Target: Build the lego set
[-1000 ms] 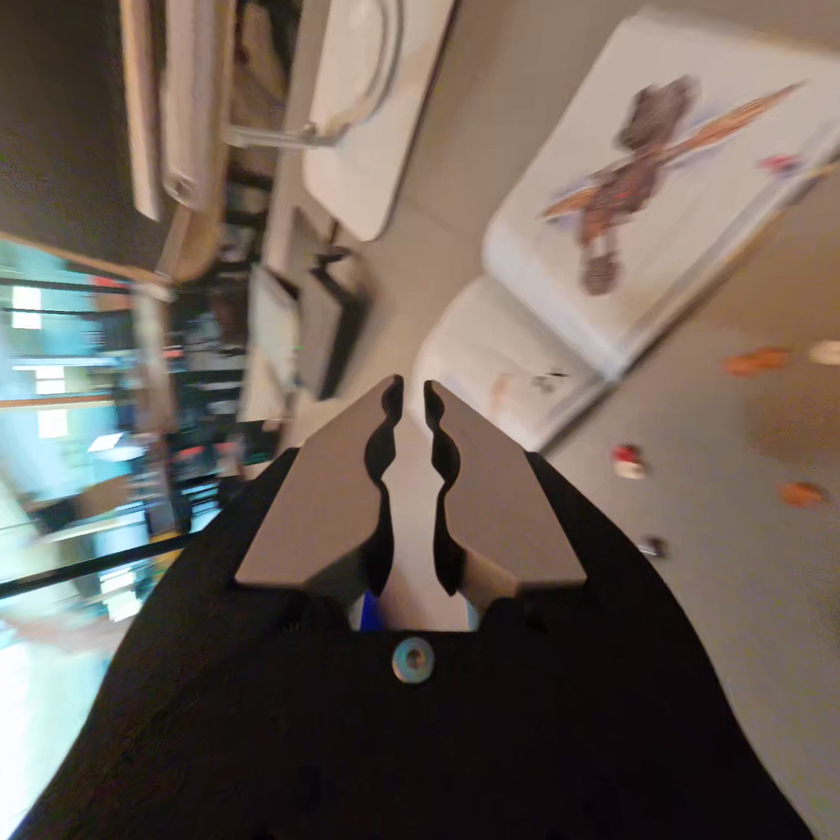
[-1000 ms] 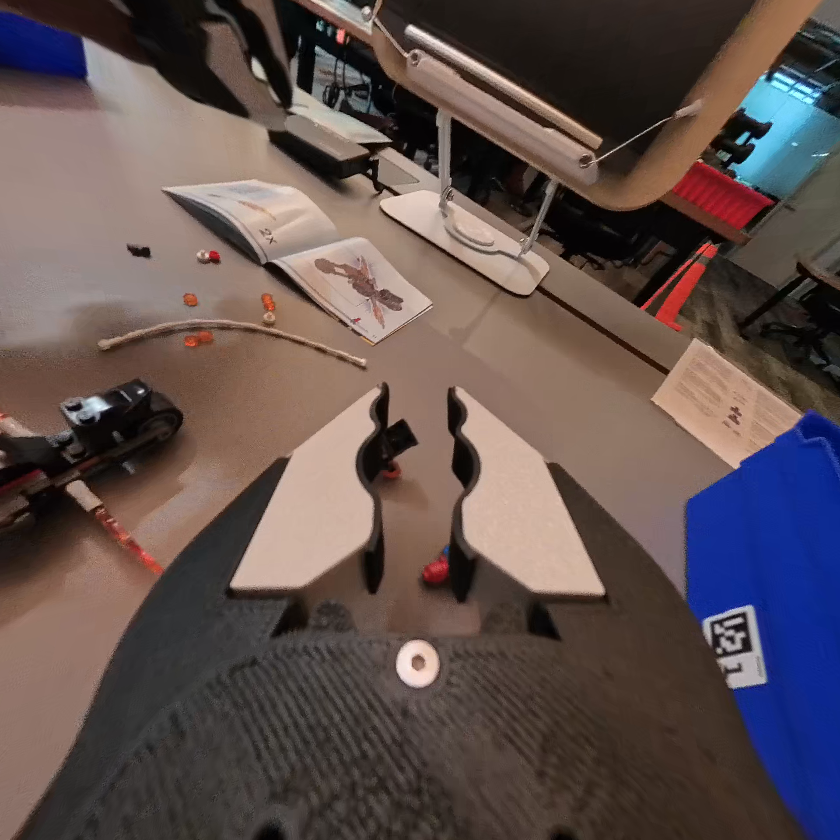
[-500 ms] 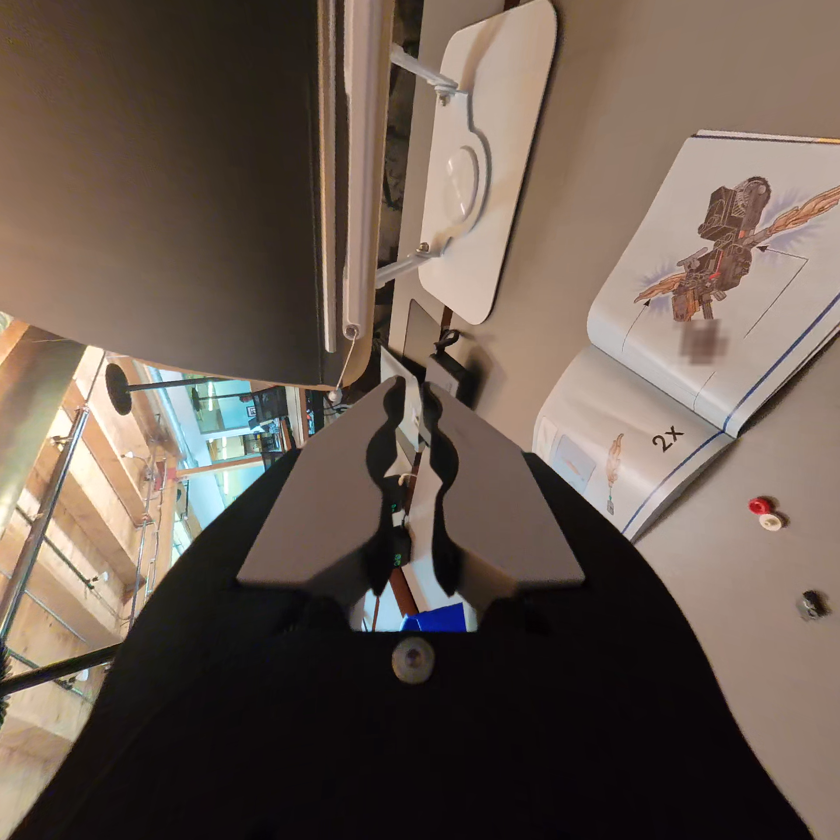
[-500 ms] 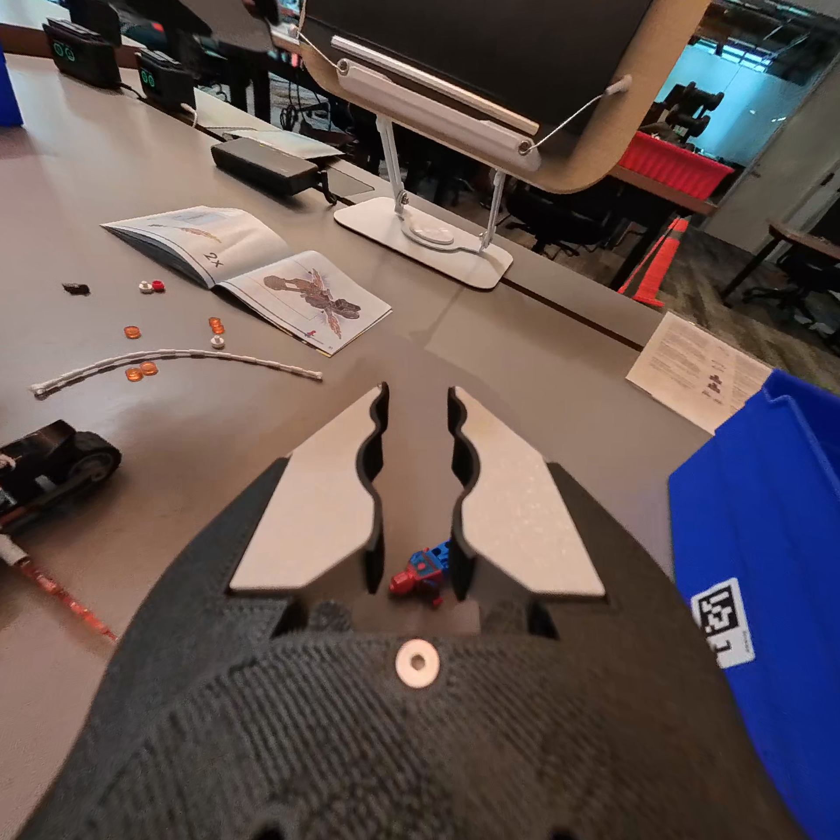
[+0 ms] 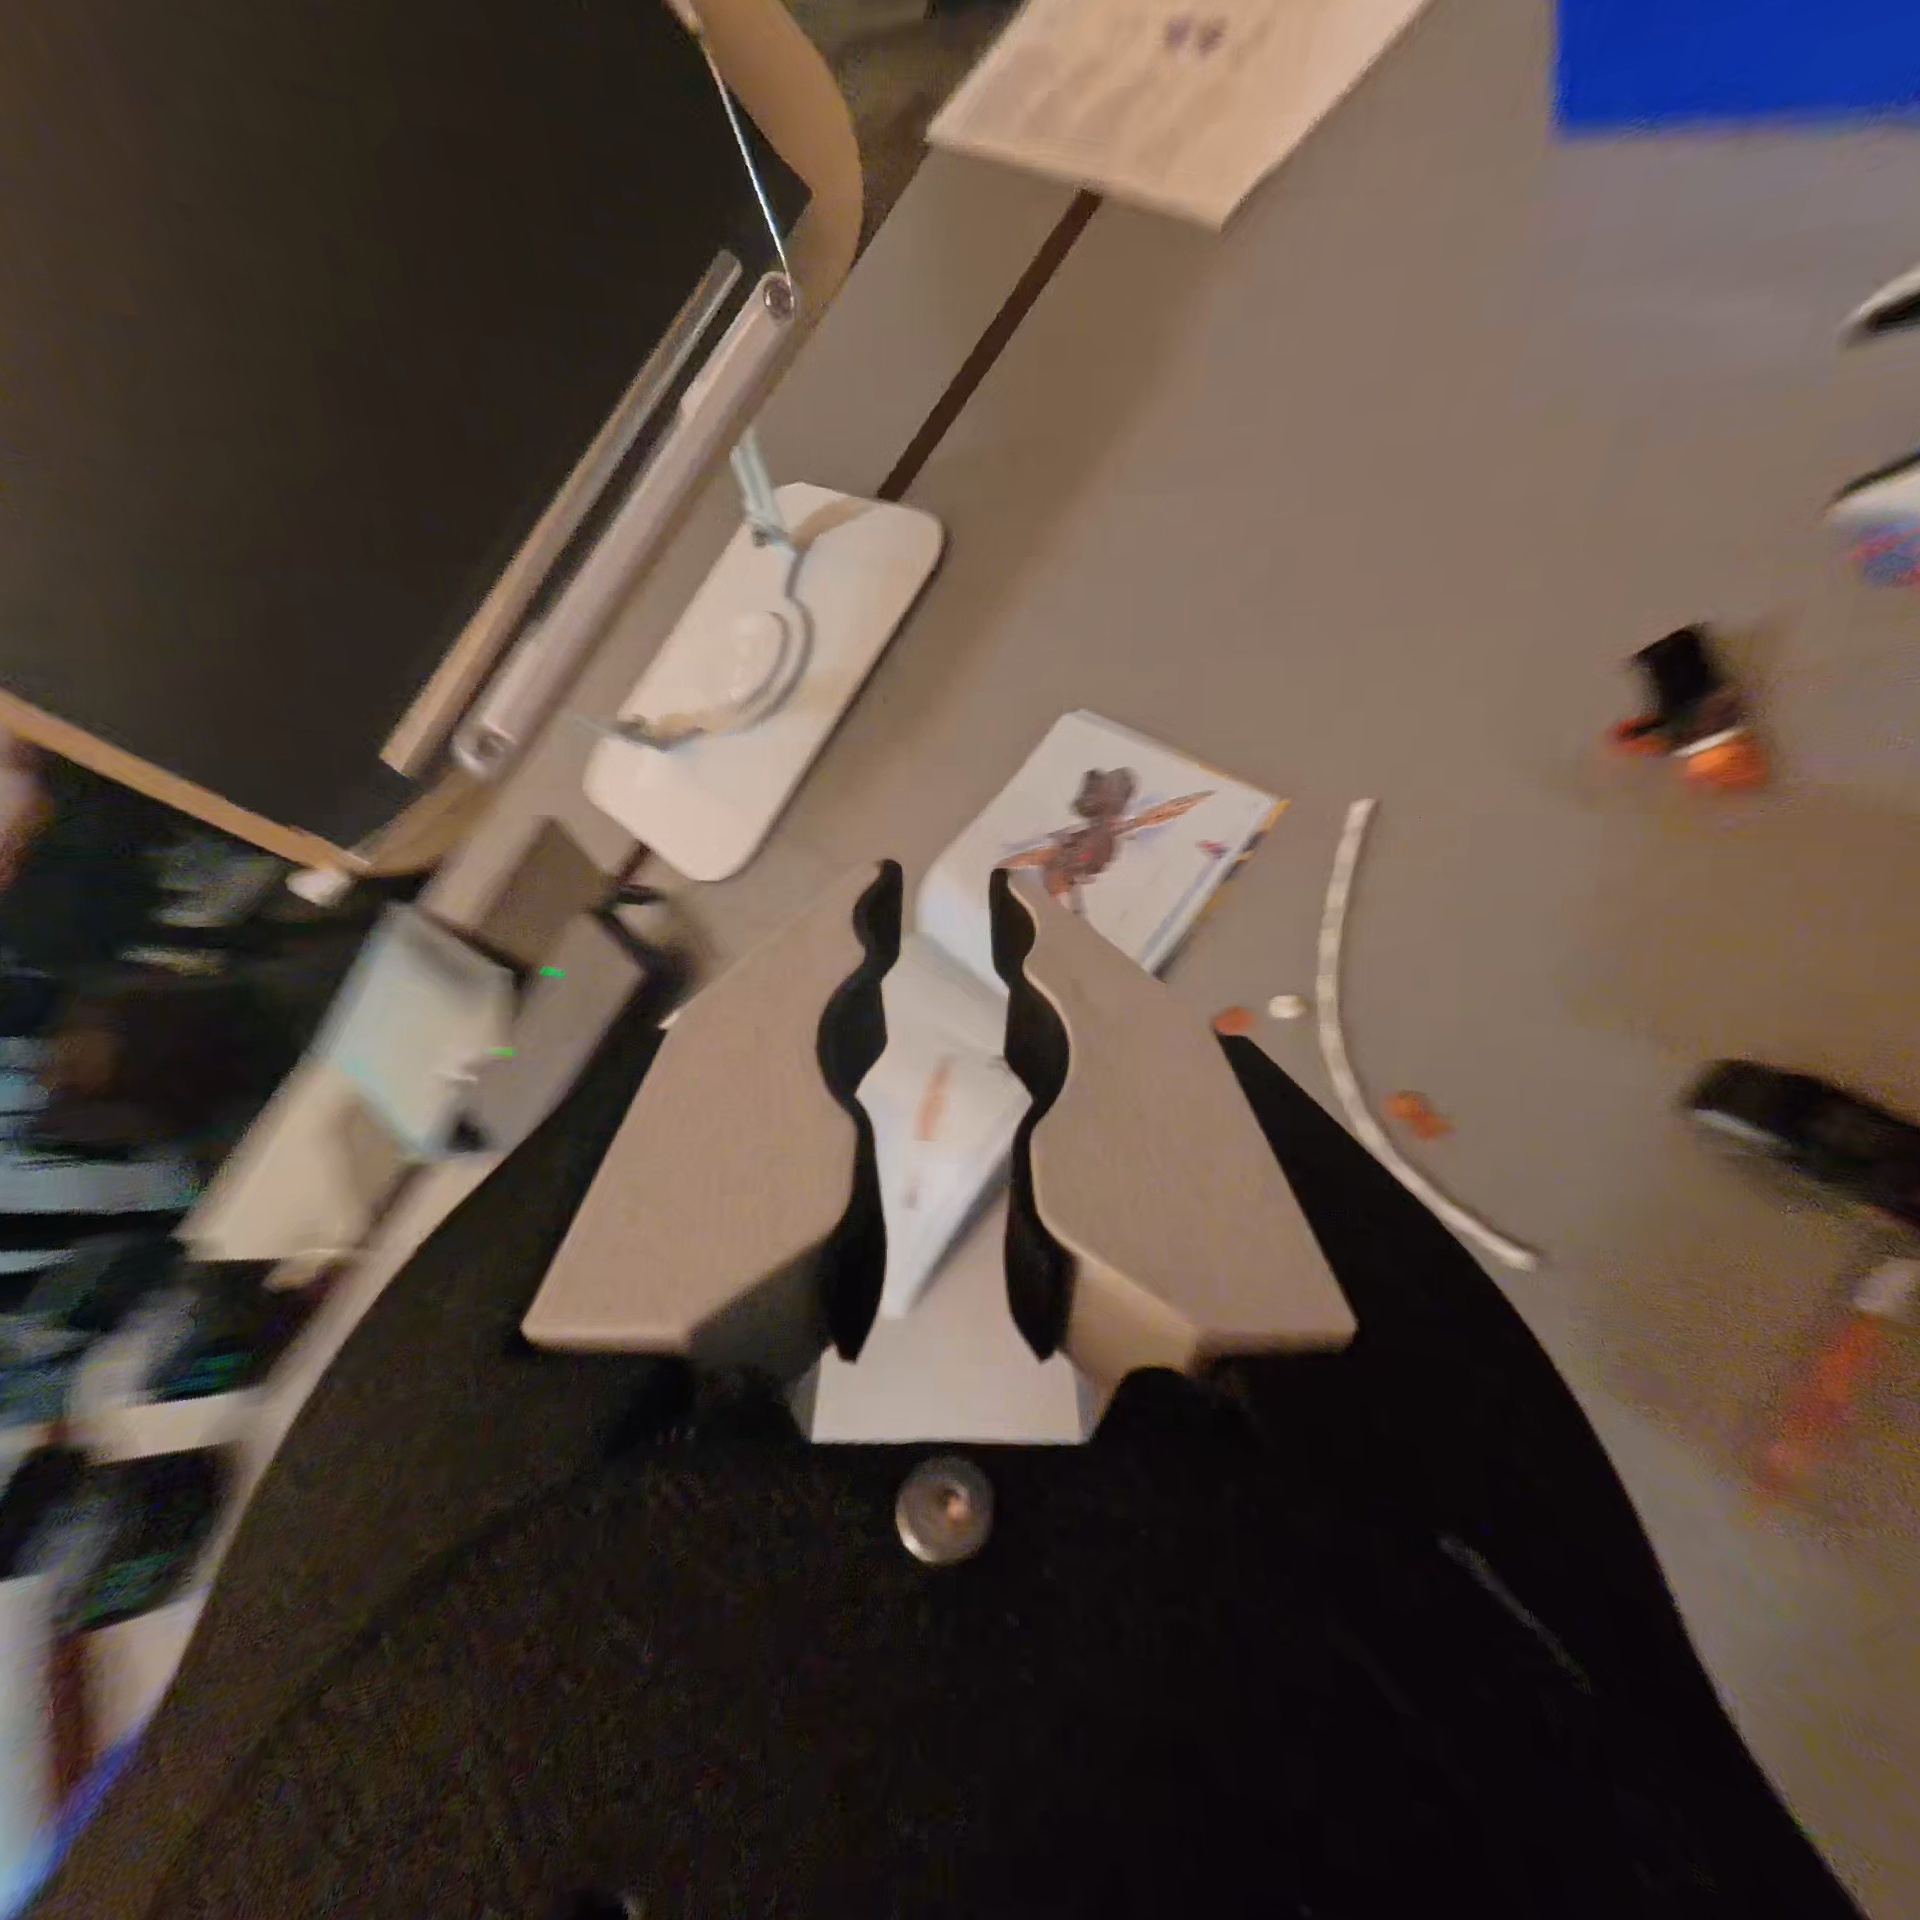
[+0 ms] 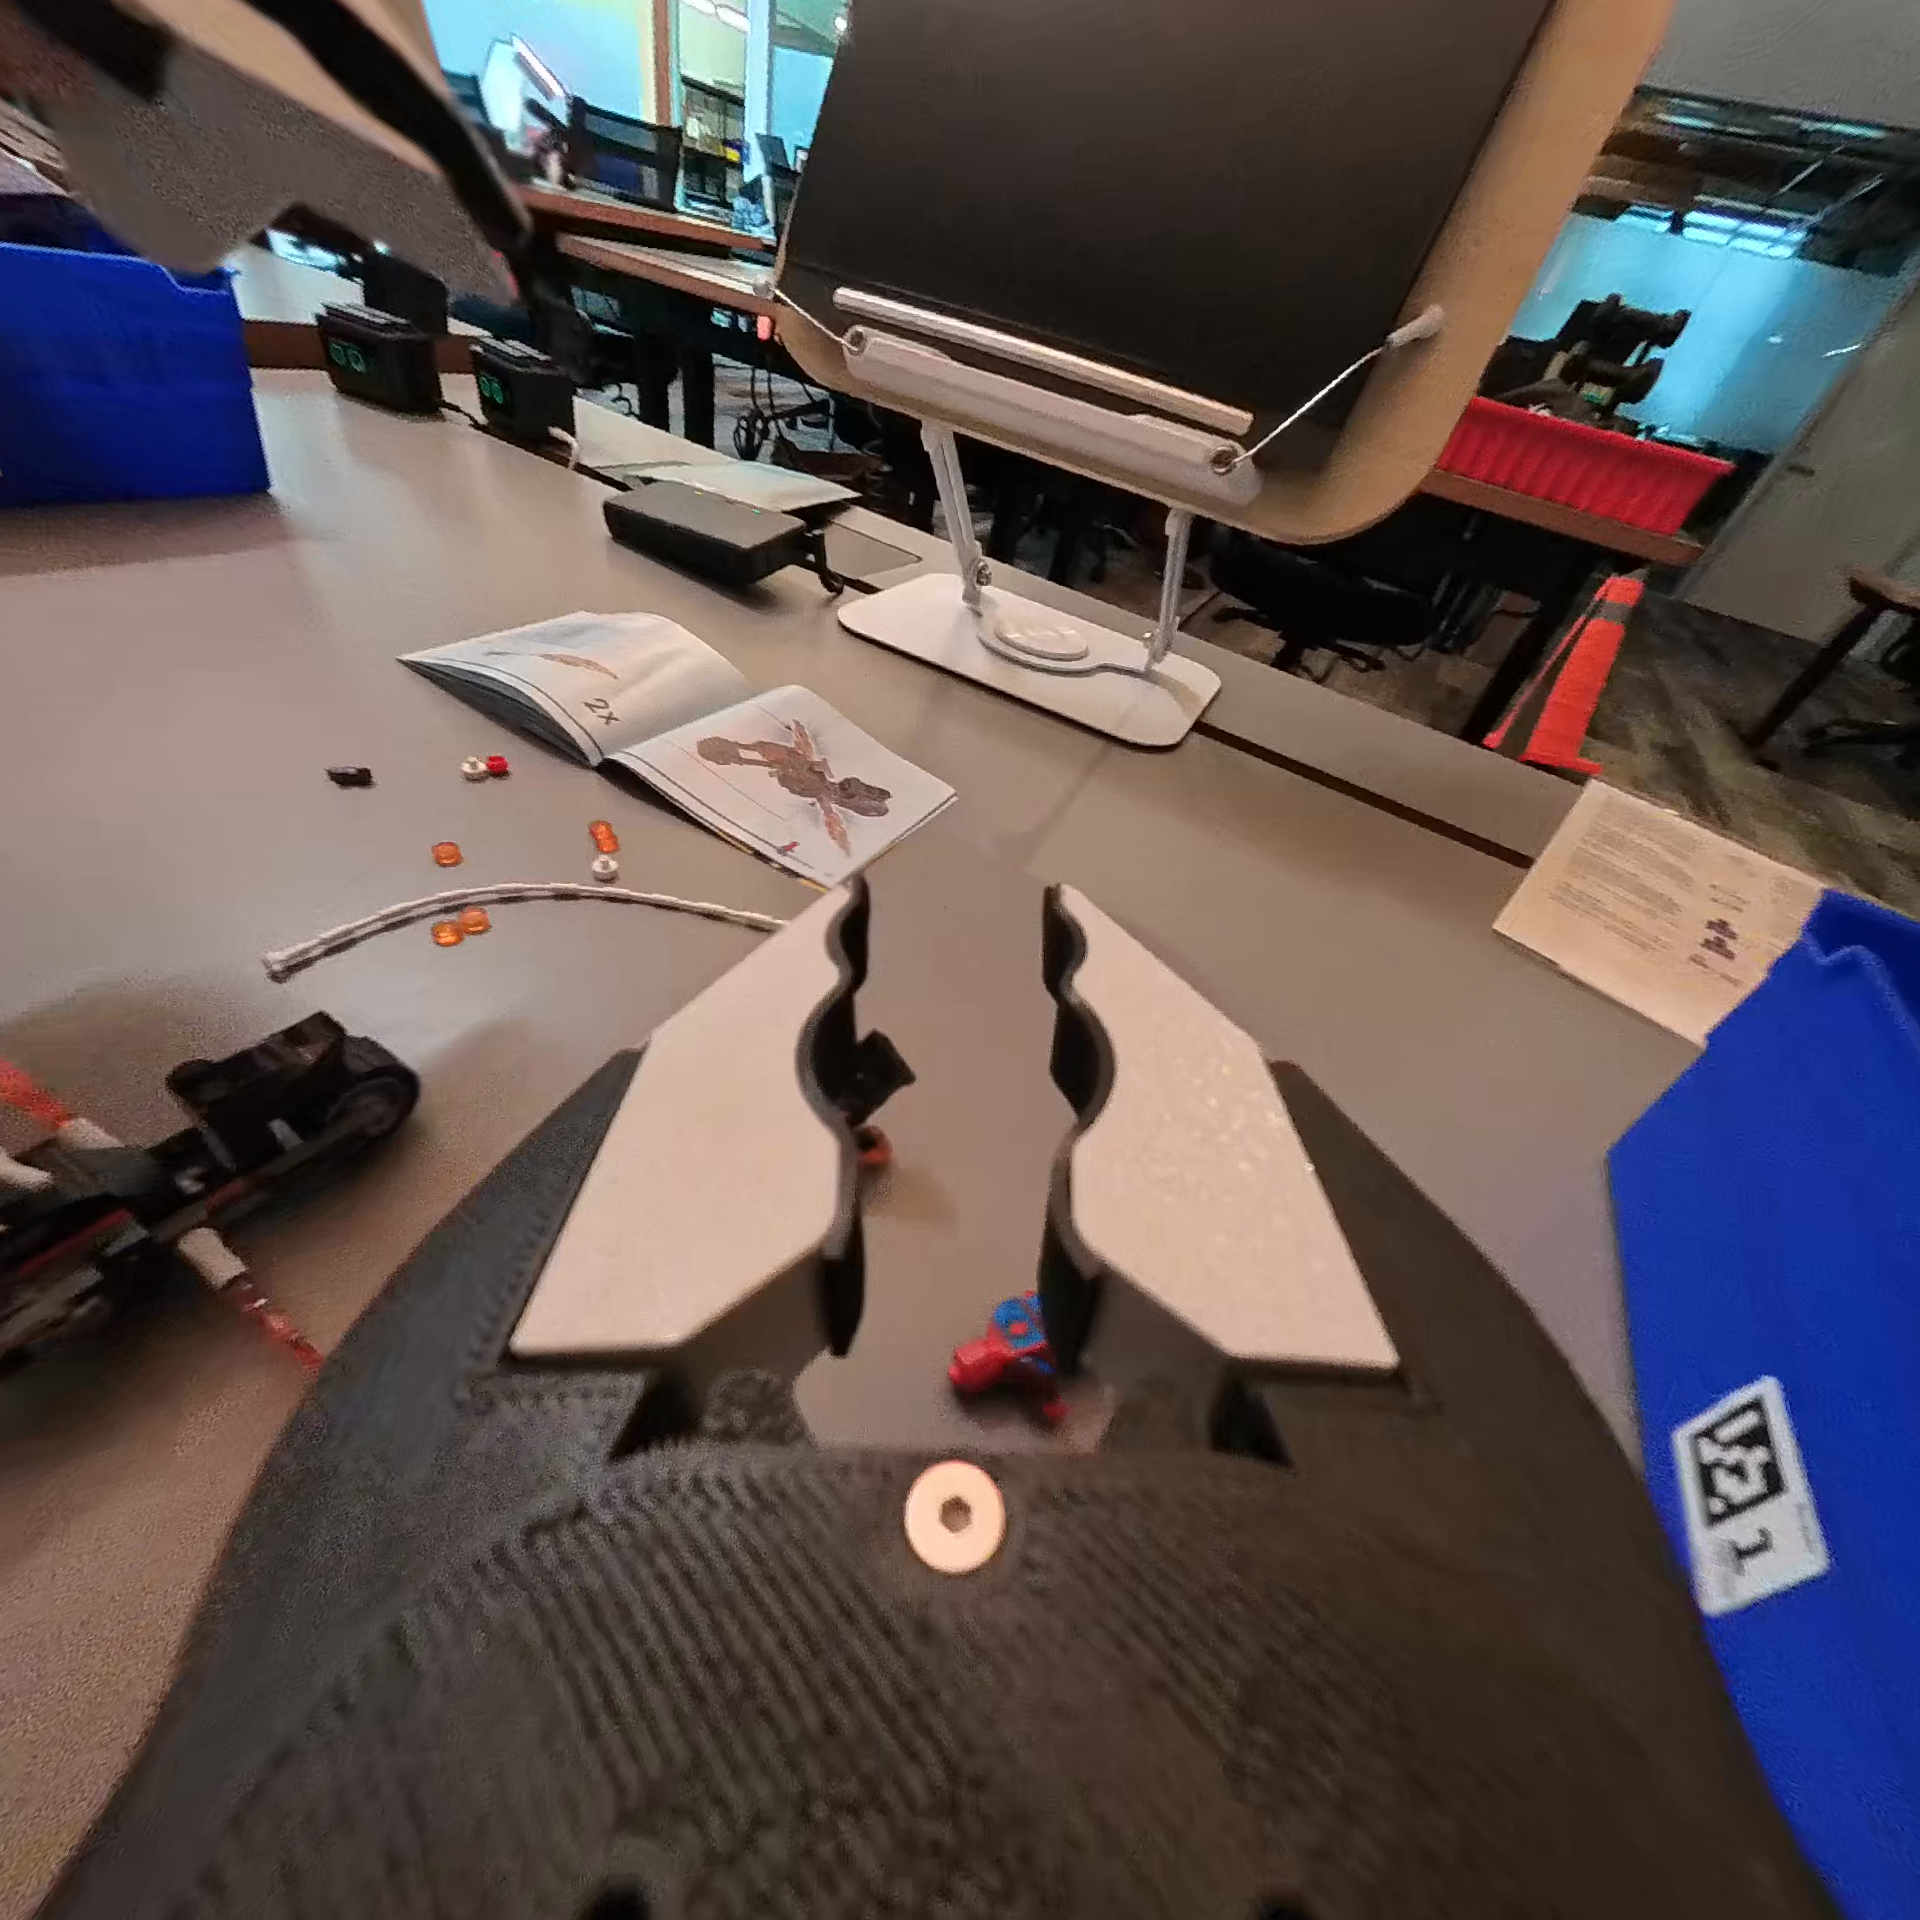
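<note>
My right gripper point(image 6: 954, 904) is open and empty, low over the grey table. Between its fingers on the table lie a small black piece point(image 6: 871, 1070) and a red and blue minifigure point(image 6: 1000, 1349). A black tracked lego model point(image 6: 281, 1112) sits to the left. The open instruction booklet point(image 6: 727, 748) lies ahead, with a white flexible rod point(image 6: 499, 904) and orange studs point(image 6: 457, 925) before it. My left gripper point(image 5: 943, 883) is open a little and empty, held in the air over the booklet point(image 5: 1122, 862). It also shows in the right wrist view at the top left point(image 6: 260, 135).
A monitor on a white stand point(image 6: 1029, 655) is at the table's far edge. Blue bins stand at the right point(image 6: 1787, 1351) and far left point(image 6: 114, 395). A printed sheet point(image 6: 1652, 904) lies at the right, a black power brick point(image 6: 707, 525) behind the booklet. There is about 20 cm between the tips of the two grippers. Left tips and right tips are each some 15 cm from the white flexible rod point(image 6: 499, 904). Seen from the left wrist view point(image 5: 1360, 1091) as well.
The left gripper has swung round above the table and its jaws have opened a little. The right gripper has shifted slightly, so the black piece shows between its fingers again.
</note>
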{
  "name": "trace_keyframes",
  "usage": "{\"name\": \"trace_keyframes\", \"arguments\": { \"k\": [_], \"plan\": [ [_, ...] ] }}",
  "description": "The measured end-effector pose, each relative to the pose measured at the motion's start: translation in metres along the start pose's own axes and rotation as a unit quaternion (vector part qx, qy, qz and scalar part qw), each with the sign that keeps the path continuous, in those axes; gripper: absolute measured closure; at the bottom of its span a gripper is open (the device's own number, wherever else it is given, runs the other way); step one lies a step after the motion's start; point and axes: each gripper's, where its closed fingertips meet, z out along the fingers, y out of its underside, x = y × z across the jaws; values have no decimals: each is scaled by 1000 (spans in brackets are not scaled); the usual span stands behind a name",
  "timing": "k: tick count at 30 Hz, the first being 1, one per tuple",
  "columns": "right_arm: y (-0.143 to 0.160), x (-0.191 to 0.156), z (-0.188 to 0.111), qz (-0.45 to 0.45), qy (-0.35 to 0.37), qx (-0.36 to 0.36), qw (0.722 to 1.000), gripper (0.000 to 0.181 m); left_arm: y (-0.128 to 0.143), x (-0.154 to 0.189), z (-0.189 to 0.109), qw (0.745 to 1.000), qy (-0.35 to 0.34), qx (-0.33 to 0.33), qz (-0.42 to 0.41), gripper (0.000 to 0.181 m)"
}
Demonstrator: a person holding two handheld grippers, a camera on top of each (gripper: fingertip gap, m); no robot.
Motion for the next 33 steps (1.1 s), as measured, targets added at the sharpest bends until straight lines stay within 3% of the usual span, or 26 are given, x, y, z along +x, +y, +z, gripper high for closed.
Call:
{"name": "trace_keyframes", "arguments": {
  "k": [3,8,14,18,22,33],
  "plan": [
    [1,-14,4,37,-46,-1,998,133,10,11,-22,984,104,100,-101,152],
    [-8,-21,1,91,-93,27,991,132,38,14,-32,961,163,149,-169,151],
    [-8,-20,-2,151,-134,34,979,130,43,48,-27,895,272,228,-271,151],
    [-10,-22,-4,157,-146,41,976,131,38,62,-27,858,331,245,-306,147],
    [-9,-26,-3,152,-153,35,976,131,42,67,-27,857,329,252,-306,147],
    [-4,-30,1,148,-159,16,976,131,53,71,-10,885,308,220,-270,146]
  ]
}}
